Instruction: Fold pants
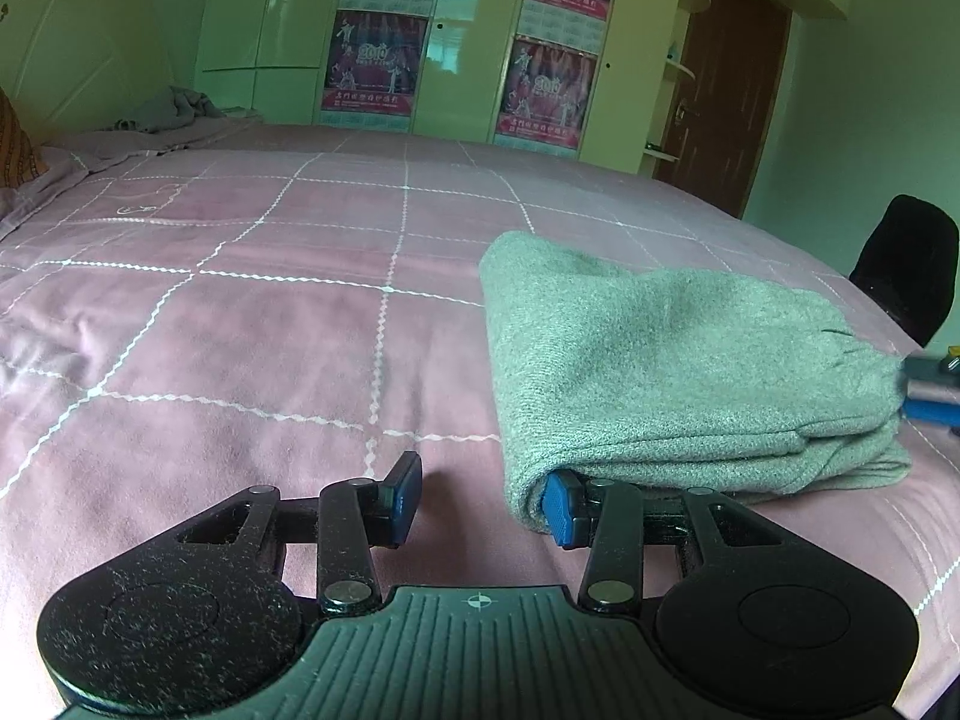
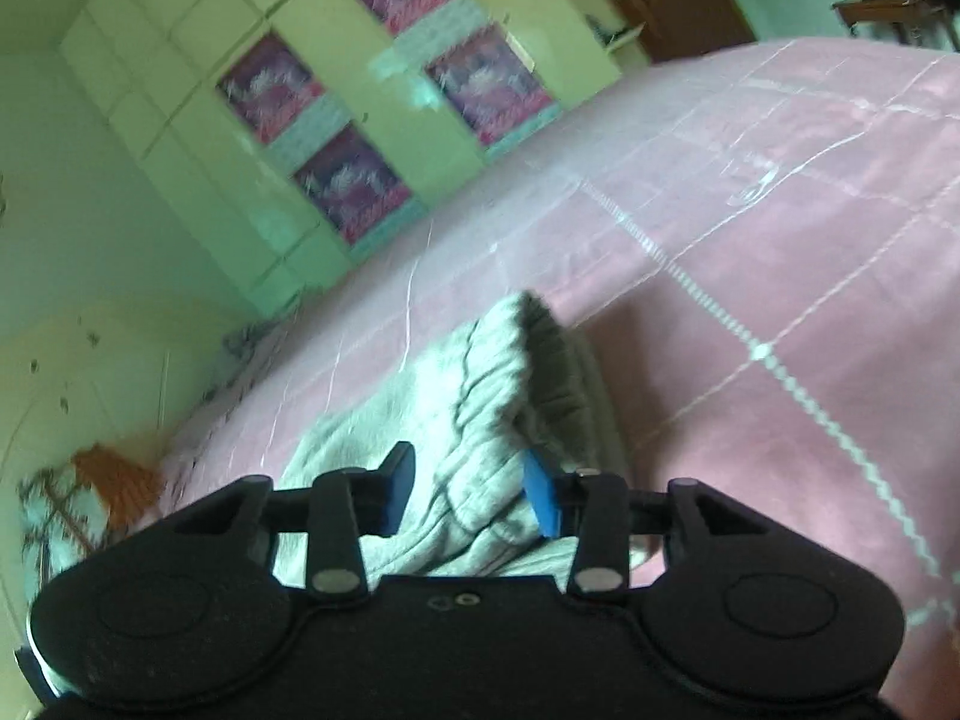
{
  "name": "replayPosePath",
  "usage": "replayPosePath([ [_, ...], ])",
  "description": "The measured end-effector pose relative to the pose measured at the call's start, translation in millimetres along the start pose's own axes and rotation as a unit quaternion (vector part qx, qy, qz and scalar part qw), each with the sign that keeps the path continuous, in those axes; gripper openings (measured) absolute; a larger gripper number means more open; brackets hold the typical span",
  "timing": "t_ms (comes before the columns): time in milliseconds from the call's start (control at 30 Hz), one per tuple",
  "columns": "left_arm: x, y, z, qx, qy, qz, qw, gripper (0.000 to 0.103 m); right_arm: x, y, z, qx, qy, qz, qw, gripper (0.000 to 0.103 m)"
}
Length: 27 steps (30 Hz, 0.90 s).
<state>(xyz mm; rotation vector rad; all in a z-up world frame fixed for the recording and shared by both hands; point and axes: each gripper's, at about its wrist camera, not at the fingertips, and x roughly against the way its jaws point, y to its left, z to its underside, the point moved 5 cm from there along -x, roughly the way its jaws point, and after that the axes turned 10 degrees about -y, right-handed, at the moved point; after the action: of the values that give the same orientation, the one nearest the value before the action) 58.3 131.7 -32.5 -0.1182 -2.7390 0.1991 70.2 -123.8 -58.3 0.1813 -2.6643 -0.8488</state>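
Observation:
The grey pants [image 1: 666, 366] lie folded in a thick bundle on the pink bed [image 1: 252, 324]. My left gripper [image 1: 483, 501] is open at the bundle's near left corner; its right pad [image 1: 558, 510] is tucked under the fabric edge, its left pad [image 1: 403, 498] rests on bare bed. In the right wrist view, which is blurred, the pants [image 2: 474, 396] sit bunched between the pads of my right gripper [image 2: 471, 498], which is open. The right gripper's blue tip shows at the bundle's far right end in the left wrist view [image 1: 930, 402].
The pink bedspread [image 2: 780, 252] with white grid lines spreads all around. A grey garment pile [image 1: 171, 111] lies at the far left corner. A black chair [image 1: 906, 276] stands off the bed's right edge. Wardrobes with posters [image 1: 372, 60] and a brown door [image 1: 720, 90] stand behind.

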Motion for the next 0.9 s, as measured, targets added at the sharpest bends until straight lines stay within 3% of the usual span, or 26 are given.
replayPosePath([
  [67, -1, 0, 0, 0.001, 0.001, 0.000, 1.0000, 0.043, -10, 0, 3, 0.005, 0.029, 0.027, 0.999, 0.041],
  [267, -4, 0, 1, 0.004, 0.004, 0.000, 1.0000, 0.043, -35, 10, 3, -0.001, 0.055, 0.015, 0.998, 0.049],
  [300, -5, 0, 2, 0.006, 0.007, 0.001, 1.0000, 0.043, -39, 11, 5, -0.008, 0.060, 0.014, 0.998, 0.046],
  [333, -7, 1, 3, 0.011, 0.015, 0.004, 0.9998, 0.043, -43, 12, 6, -0.011, 0.066, 0.016, 0.998, 0.028],
  [367, -8, 2, 4, 0.014, 0.016, 0.006, 0.9998, 0.043, -47, 12, 3, -0.010, 0.071, 0.020, 0.997, 0.027],
  [567, -9, 2, 3, 0.017, 0.008, 0.007, 0.9998, 0.043, -2, 51, -24, 0.025, -0.018, -0.069, 0.997, 0.021],
  [600, -11, 1, 4, 0.013, 0.011, 0.011, 0.9998, 0.043, -5, 42, -18, 0.030, -0.009, -0.049, 0.998, 0.021],
  [667, -10, -3, 5, -0.002, 0.012, 0.010, 0.9999, 0.043, -30, 6, 3, -0.001, 0.057, 0.029, 0.998, 0.020],
  [733, -9, -2, 5, -0.002, 0.014, 0.009, 0.9999, 0.043, -26, -11, 11, -0.037, 0.046, 0.024, 0.998, 0.020],
  [900, -10, -3, 6, -0.008, 0.018, 0.009, 0.9998, 0.048, -8, -9, 17, -0.038, 0.018, 0.026, 0.999, 0.019],
])
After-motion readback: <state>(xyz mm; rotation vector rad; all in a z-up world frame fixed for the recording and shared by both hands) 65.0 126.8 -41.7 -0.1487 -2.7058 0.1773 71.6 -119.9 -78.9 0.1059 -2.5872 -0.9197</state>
